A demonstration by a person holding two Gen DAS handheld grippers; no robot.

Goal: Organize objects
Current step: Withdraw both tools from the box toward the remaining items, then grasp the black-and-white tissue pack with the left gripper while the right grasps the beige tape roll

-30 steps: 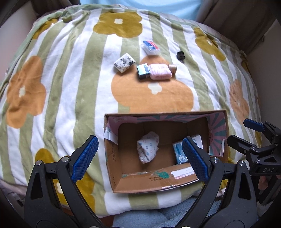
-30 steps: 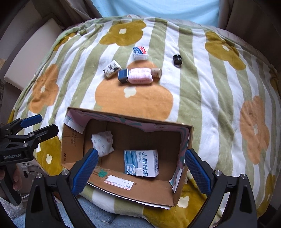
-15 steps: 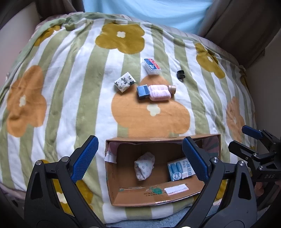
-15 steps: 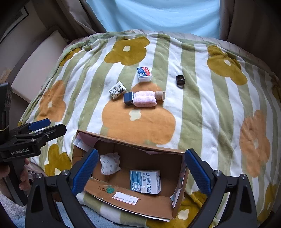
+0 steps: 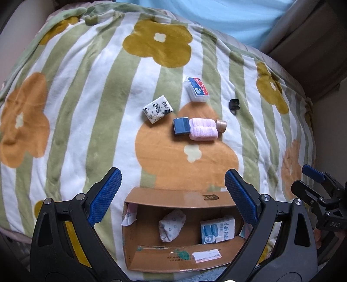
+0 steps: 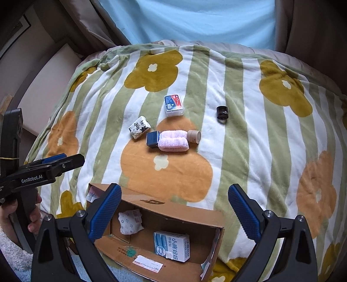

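An open cardboard box (image 5: pixel 173 196) (image 6: pixel 173 209) sits at the near edge of a striped flowered blanket (image 5: pixel 86 91). Inside lie a white tissue pack (image 5: pixel 171 225) (image 6: pixel 129 221) and a blue-white carton (image 5: pixel 217 230) (image 6: pixel 171 245). Further back lie a black-white tissue pack (image 5: pixel 157 109) (image 6: pixel 139 126), a dark blue box (image 5: pixel 181 126) (image 6: pixel 153 139), a rolled pink towel (image 5: pixel 203 129) (image 6: pixel 173 143), a tan tube (image 5: pixel 221 125) (image 6: pixel 194 136), a clear red-blue case (image 5: pixel 197 89) (image 6: pixel 174 105) and a small black cap (image 5: pixel 234 103) (image 6: pixel 222 112). My left gripper (image 5: pixel 171 195) and right gripper (image 6: pixel 173 208) are open and empty above the box.
A light blue curtain (image 6: pixel 190 19) hangs behind the bed. Brown upholstered sides (image 6: pixel 314 28) flank it. A pale cushion (image 6: pixel 43 82) lies at the left. The right gripper shows at the left view's right edge (image 5: pixel 318 191), the left gripper at the right view's left edge (image 6: pixel 43 167).
Both grippers have pulled back and up from the box, so the box looks smaller and lower in both views. Nothing on the blanket has moved.
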